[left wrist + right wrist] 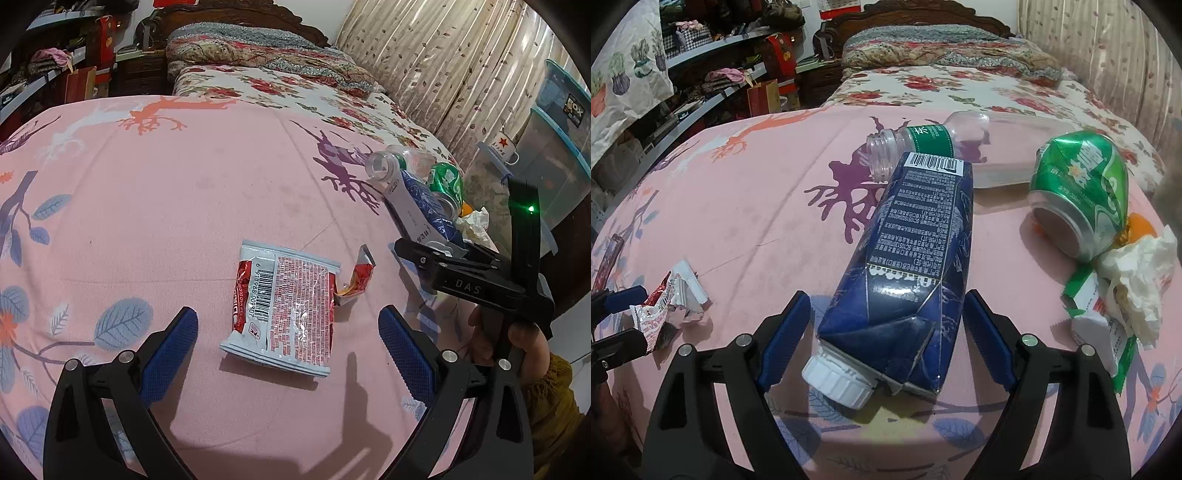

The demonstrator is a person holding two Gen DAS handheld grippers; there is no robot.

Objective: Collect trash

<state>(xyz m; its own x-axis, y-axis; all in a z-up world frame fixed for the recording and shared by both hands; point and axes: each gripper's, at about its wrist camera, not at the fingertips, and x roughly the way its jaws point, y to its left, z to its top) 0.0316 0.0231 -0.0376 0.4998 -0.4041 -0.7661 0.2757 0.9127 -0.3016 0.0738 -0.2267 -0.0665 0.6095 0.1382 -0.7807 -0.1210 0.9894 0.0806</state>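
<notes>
A creased blue drink carton (908, 266) with a ribbed white screw cap lies on the soft pink printed bedspread (757, 206), between the right gripper (886, 332) pads, spread, a gap each side; far right sits a dented green can (1082, 192); the left gripper (288, 350) gapes around a flat crinkled foil wrapper (284, 306), untouched.

Pink bedspread (221, 177), floral pillow (942, 48), leaf-patterned curtain (443, 55)

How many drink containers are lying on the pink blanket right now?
3. The blue carton lies between the right tongs, the clear bottle lies behind it, and the crushed green can lies to the right. The tissue pile may hide more.
</notes>
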